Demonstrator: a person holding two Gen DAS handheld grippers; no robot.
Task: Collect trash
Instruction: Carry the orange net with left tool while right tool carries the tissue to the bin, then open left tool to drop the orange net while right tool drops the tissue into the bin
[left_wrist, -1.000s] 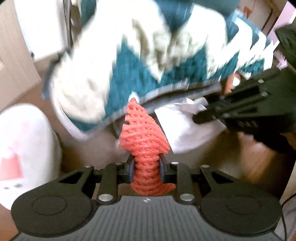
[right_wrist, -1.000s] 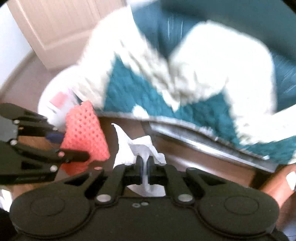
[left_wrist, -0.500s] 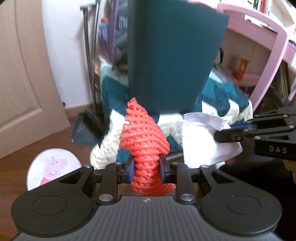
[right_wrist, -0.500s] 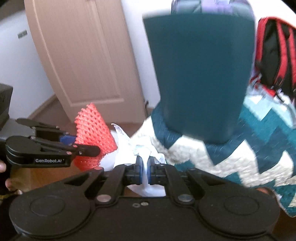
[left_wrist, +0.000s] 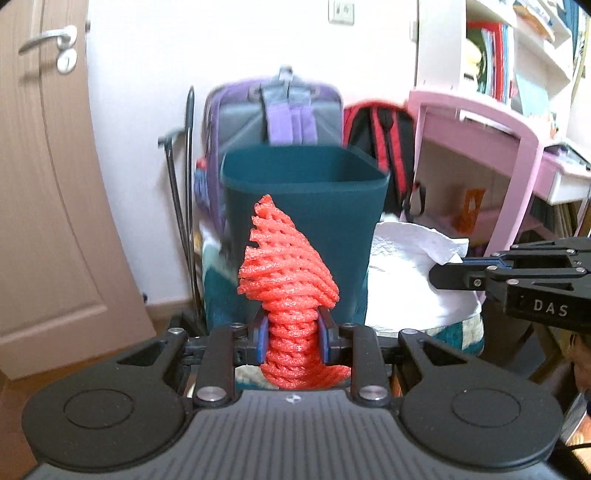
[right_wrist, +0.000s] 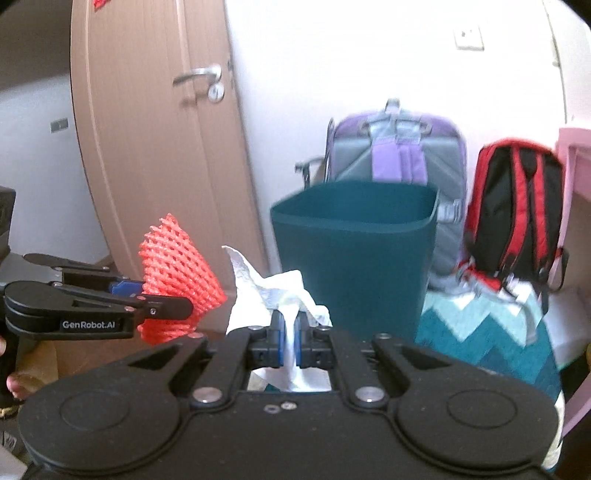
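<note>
With both pieces of trash already picked up, this looks like the carry-to-the-bin step. The left gripper (left_wrist: 291, 332) has its fingers squeezed onto a red foam fruit net (left_wrist: 286, 273), pinching the narrow end so the wider part fans out in front. The right gripper (right_wrist: 290, 341) is closed nearly all the way on a crumpled white paper towel (right_wrist: 273, 288), with a thin fold clamped between the blue pads and the rest bunched up ahead of them.

Straight ahead is the dark teal trash bin (right_wrist: 354, 254), open top, sitting on what looks like a zigzag teal-and-white blanket (right_wrist: 491, 332), with a purple backpack (left_wrist: 288, 110) and a red-and-black backpack (right_wrist: 513, 199) behind it. Both grippers are near the bin but not over it yet; from each camera the rim sits above the held item, so I'd guess they're a bit short of the opening.

Next move, as I see it: bring both hands forward and over the rim, then open the fingers so each piece drops inside. The net is light and springy, so it might cling to a pad or bounce off the edge if released too early.
</note>
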